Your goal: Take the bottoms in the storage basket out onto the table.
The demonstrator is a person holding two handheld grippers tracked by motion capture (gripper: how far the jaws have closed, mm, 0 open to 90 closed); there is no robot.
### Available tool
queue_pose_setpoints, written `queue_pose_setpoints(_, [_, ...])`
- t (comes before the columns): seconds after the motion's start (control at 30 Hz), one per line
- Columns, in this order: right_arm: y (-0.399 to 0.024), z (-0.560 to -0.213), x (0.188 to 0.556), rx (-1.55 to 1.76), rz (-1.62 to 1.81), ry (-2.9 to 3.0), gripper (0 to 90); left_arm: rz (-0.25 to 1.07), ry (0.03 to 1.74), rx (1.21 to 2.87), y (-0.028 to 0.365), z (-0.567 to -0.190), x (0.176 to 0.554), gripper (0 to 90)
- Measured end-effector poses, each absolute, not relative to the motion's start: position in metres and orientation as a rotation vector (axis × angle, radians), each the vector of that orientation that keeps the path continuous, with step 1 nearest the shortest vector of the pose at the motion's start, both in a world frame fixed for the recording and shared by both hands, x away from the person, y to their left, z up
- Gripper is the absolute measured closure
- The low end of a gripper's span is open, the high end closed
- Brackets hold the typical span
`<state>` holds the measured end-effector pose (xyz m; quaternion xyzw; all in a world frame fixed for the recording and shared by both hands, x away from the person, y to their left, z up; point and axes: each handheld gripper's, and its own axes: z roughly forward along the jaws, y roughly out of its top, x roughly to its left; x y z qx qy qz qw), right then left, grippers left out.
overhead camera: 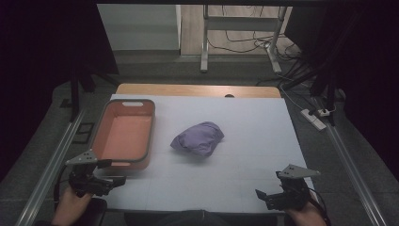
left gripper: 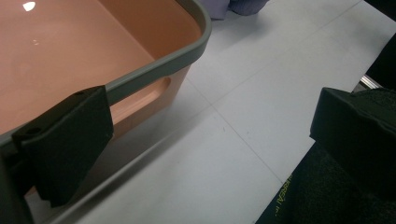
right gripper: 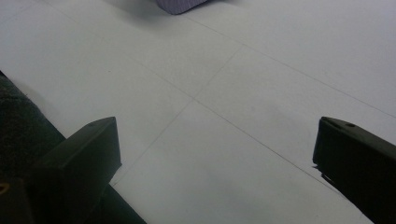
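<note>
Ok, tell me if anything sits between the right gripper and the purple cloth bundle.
Nothing visible does. Bare white table lies between the open right gripper and the purple cloth bundle; the orange bin stands off to the left.

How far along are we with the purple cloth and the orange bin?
Nothing looks done yet: the cloth lies bunched on the table, outside the bin, which is empty. Nothing is in hand: the left gripper sits open beside the bin's near corner, and the right gripper is open at the table's near edge. If the cloth is meant for the bin, the whole job is left.
</note>
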<state>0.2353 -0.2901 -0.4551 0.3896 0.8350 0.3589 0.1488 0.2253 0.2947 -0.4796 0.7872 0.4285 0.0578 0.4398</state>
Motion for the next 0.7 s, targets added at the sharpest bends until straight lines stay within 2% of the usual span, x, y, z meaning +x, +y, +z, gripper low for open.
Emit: queue_pose_setpoints(0.7, [-0.290,-0.455,0.235,1.119,1.028,2.399,0.5,0.204,1.121,1.944,0.312,-0.481,0.215,0.0])
